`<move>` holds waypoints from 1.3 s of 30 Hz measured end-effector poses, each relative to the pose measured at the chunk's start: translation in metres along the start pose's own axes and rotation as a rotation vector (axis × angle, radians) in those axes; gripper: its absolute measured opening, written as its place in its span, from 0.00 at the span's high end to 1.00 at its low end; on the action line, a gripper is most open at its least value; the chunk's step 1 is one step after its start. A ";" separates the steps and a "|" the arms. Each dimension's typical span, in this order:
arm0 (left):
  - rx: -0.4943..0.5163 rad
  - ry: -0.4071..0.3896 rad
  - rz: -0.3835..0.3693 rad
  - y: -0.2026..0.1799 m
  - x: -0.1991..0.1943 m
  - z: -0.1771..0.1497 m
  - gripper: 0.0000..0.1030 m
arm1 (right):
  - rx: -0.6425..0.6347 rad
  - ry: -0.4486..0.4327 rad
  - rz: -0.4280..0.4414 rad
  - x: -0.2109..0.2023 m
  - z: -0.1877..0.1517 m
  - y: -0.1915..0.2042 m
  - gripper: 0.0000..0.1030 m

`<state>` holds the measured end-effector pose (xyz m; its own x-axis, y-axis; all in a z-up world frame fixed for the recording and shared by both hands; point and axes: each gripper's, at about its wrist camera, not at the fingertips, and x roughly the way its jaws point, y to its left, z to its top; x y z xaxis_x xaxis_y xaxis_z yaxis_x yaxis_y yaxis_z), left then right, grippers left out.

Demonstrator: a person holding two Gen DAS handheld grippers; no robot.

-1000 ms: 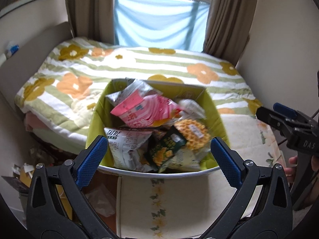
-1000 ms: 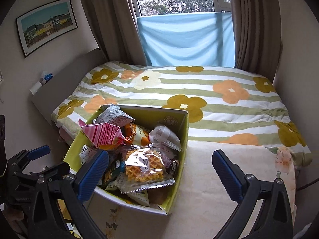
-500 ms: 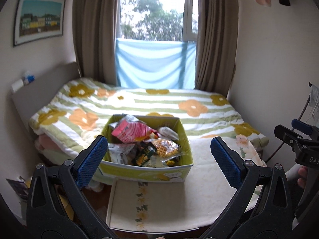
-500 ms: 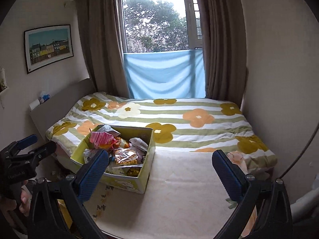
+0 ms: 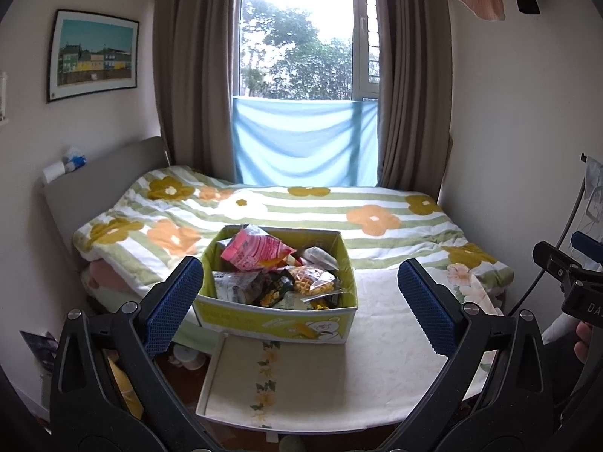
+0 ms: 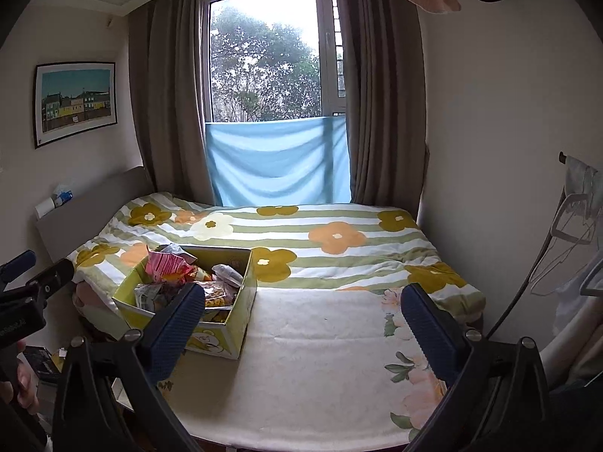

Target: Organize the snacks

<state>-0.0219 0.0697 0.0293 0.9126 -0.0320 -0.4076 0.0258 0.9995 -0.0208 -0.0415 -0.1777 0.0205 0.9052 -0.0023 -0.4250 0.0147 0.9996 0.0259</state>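
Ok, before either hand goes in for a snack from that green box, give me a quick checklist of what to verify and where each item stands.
1. Left gripper open with nothing between its fingers: ok.
2. Right gripper open and holding nothing: ok.
3. Yellow-green cardboard box sits upright on the cream floral-print tabletop: ok.
4. Snack packets reachable from above, pink striped packet and clear waffle packet lying on top of the pile: ok.
5. Bare tabletop to the right of the box for laying snacks out: ok.
6. Grippers close enough to grasp: not ok, both are held back from the box.
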 end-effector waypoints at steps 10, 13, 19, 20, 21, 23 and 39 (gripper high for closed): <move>0.019 -0.004 0.001 -0.010 -0.001 -0.004 0.00 | 0.016 -0.009 -0.021 0.001 -0.002 -0.006 0.00; 0.018 -0.002 -0.001 -0.011 0.000 -0.006 0.00 | 0.011 -0.011 -0.024 0.002 -0.003 -0.004 0.00; 0.019 0.002 -0.001 -0.013 0.001 -0.006 0.00 | 0.013 -0.008 -0.021 0.003 -0.003 -0.003 0.00; 0.020 0.000 -0.001 -0.013 0.001 -0.006 0.00 | 0.013 -0.009 -0.022 0.003 -0.003 -0.003 0.00; 0.020 0.000 -0.001 -0.013 0.001 -0.006 0.00 | 0.013 -0.011 -0.022 0.004 -0.003 -0.003 0.00; 0.021 -0.001 0.001 -0.013 0.001 -0.006 0.00 | 0.014 -0.011 -0.022 0.005 -0.004 -0.003 0.00; 0.018 0.005 0.010 -0.012 0.001 -0.005 0.00 | 0.015 -0.006 -0.024 0.007 -0.004 -0.006 0.00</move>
<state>-0.0236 0.0580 0.0244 0.9109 -0.0218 -0.4121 0.0237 0.9997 -0.0005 -0.0367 -0.1835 0.0141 0.9071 -0.0268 -0.4201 0.0430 0.9986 0.0292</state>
